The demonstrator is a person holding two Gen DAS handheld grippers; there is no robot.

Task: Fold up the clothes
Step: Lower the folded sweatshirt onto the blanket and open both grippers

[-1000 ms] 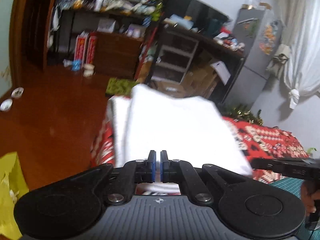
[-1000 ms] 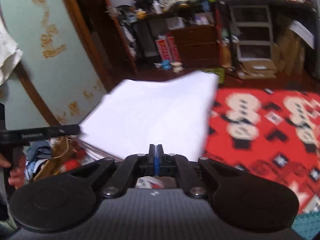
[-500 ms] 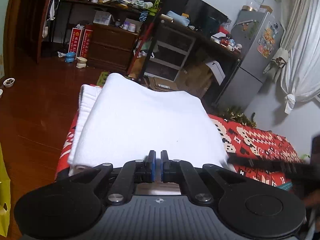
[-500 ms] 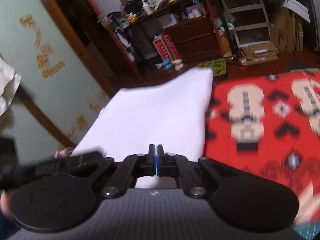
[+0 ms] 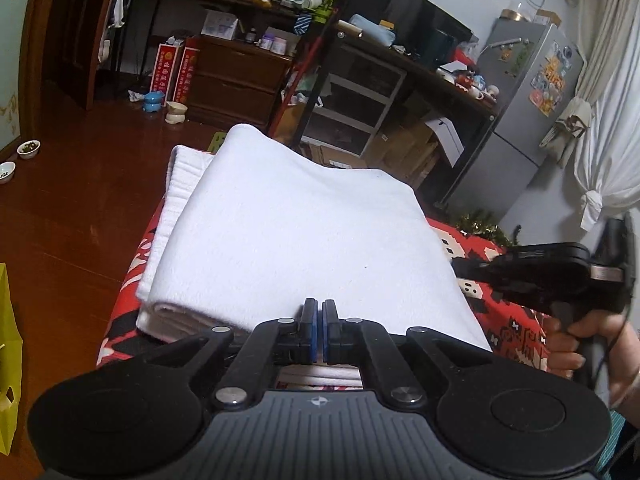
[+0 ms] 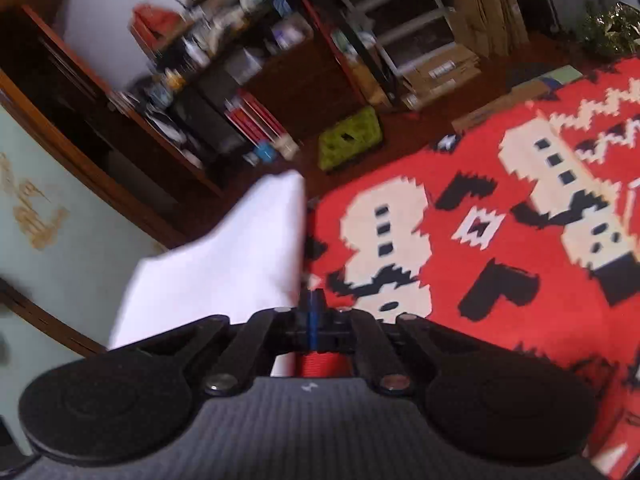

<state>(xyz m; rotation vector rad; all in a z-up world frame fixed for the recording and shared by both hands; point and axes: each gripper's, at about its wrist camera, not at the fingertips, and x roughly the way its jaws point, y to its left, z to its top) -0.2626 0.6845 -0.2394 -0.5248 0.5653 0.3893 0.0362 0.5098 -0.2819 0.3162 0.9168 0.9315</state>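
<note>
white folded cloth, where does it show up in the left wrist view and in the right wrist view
Left wrist: the white folded cloth fills the middle of the picture, lying on the red patterned blanket, just past the left gripper.
Right wrist: it sits left of centre, blurred, its right edge beside the right gripper.
Shared landmark: the red patterned blanket.

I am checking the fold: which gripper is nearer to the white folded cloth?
Left. The left gripper sits right at the near edge of the white folded cloth. The right gripper stands apart beside its right edge, over the red patterned blanket.
</note>
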